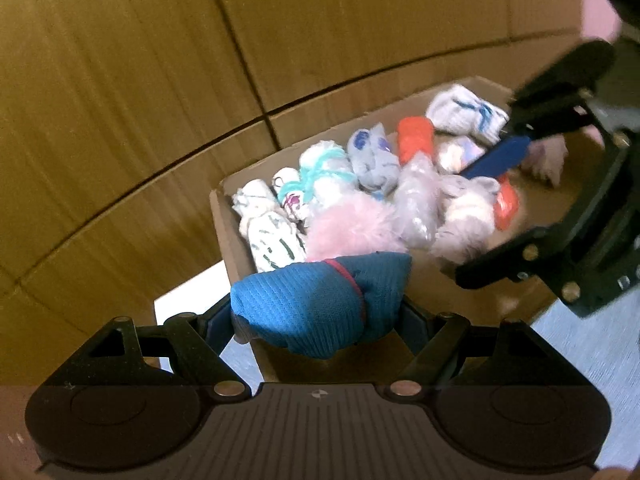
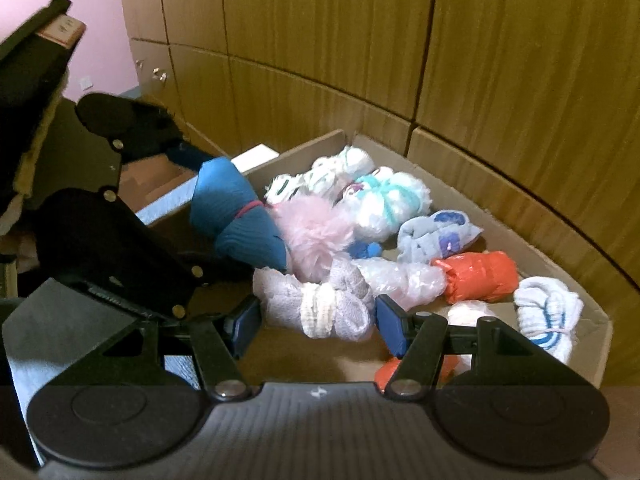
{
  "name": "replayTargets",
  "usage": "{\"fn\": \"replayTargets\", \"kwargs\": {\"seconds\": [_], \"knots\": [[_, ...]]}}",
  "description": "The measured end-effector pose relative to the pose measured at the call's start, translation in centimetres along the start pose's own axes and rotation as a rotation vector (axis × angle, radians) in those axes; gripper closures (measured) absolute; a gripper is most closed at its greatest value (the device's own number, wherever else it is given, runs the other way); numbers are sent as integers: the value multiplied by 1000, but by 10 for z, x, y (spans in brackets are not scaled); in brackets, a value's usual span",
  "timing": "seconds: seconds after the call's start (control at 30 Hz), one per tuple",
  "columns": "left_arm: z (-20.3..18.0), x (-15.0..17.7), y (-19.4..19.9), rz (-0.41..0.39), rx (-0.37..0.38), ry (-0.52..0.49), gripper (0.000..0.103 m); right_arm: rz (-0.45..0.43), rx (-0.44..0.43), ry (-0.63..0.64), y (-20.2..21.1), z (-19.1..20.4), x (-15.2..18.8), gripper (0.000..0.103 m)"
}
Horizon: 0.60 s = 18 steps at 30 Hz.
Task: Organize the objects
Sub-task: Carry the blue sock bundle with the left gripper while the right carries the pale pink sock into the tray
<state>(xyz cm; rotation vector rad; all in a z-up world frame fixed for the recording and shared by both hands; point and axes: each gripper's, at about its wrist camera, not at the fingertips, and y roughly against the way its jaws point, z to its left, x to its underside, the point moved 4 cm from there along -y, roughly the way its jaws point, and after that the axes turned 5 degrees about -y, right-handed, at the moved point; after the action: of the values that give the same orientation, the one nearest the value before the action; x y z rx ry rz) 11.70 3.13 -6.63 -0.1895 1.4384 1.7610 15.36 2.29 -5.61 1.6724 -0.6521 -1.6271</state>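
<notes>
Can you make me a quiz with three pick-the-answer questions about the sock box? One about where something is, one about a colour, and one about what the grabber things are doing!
1. Where are most of the rolled socks?
A. In the cardboard box
B. On a shelf
C. In a drawer

2. What colour is the sock bundle held by the left hand-held gripper?
A. Yellow
B. Blue
C. Black

3. What is the right hand-held gripper doing?
A. Squeezing the orange bundle
B. Open, holding nothing
C. Holding the box wall

Answers:
1. A, the bundles lie inside the cardboard box.
2. B, the left hand-held gripper is shut on the blue sock bundle, which has a red band.
3. B, the right hand-held gripper has its fingers spread either side of the pale pink bundle, not pinching it.
</notes>
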Motion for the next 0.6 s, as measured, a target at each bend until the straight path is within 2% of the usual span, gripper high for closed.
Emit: {"fn": "replayTargets", "kwargs": {"seconds": [0.17,0.3,0.47,0.6], "knots": [[-8,2,4,-27,10,-150,18,18,-31,36,-2,5,2,44],[-19,1,1,-26,21,-286,18,70,-60,66,-11,9,1,44],[-19,-4,-1,5,51,-344,17,143,-84,114,-26,13,0,43],[-16,-3,-3,22,65,-320,14,174,-86,127,-31,14,-1,42]]}}
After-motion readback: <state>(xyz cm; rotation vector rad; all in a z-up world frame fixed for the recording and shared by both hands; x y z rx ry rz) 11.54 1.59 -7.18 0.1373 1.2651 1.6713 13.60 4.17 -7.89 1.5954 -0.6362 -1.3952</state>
